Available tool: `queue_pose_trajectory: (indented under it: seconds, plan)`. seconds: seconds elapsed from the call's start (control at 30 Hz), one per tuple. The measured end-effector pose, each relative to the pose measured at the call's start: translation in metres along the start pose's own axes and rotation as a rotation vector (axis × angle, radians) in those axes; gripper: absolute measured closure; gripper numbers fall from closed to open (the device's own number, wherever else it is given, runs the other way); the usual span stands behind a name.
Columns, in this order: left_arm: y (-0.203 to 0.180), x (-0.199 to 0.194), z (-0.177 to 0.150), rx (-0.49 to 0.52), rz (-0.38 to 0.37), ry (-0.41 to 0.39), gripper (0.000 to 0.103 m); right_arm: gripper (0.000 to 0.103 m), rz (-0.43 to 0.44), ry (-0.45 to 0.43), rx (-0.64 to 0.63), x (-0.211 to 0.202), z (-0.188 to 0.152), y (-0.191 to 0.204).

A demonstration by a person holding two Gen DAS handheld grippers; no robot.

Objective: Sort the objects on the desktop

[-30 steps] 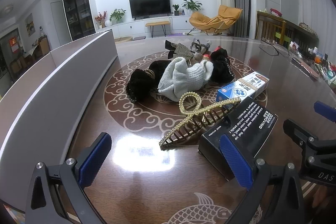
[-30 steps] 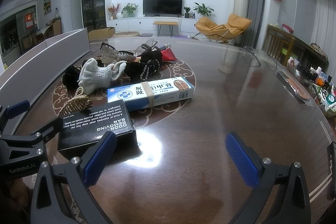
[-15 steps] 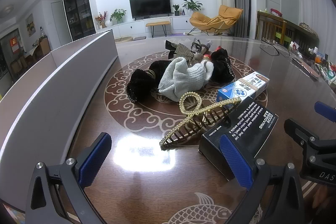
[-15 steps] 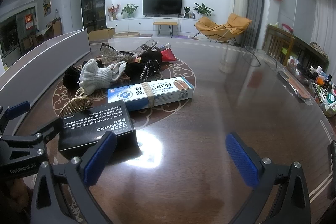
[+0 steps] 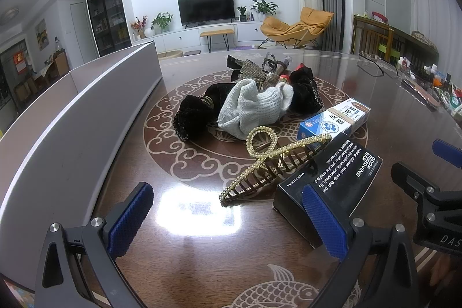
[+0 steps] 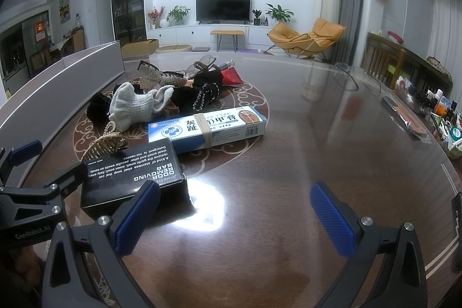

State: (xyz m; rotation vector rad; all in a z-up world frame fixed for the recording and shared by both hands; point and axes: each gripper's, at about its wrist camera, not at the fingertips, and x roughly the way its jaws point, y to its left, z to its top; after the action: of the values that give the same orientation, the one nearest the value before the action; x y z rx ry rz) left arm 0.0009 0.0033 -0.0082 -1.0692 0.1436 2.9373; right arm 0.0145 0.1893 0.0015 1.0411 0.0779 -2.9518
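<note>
On inspection, my left gripper (image 5: 228,220) stood released, its blue-padded fingers (image 5: 131,218) spread wide above the dark patterned table (image 5: 138,152) and grasping nothing. My right gripper (image 6: 235,218) was likewise released, jaws wide apart over a bare, glossy stretch of tabletop, with nothing between them. The articles to be sorted lay clustered on the round ornamental medallion at the table's middle. Nearest my left gripper was a gold pearl-studded hair claw (image 5: 271,163), lying on its side with its teeth resting against a black box (image 5: 332,181) lettered "ODOR REMOVING BAR". That box sat just ahead of my left gripper's right finger and, from the right wrist view, just beyond my right gripper's left finger (image 6: 137,218); whether either finger touched it I could not tell. Behind the black box lay a blue and white cream carton (image 6: 206,129), bound round its middle with a rubber band. Farther back was a heap comprising a pale grey knitted cloth (image 5: 251,108), black velvet scrunchies (image 5: 193,117), a rhinestone bow clip (image 5: 254,74) and a red packet (image 6: 231,75). A long grey upright panel (image 5: 72,123) ran along the table's left side. A pair of spectacles (image 5: 371,65) lay well apart at the far right.
</note>
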Motion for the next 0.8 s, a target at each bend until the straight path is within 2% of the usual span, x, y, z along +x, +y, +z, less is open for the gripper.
queue_pose_trajectory:
  seconds: [0.8]
  plan:
    - [-0.0005, -0.0002, 0.0, 0.003, -0.001, 0.001, 0.0, 0.0, 0.003, 0.001, 0.008, -0.0005, -0.0002, -0.0004]
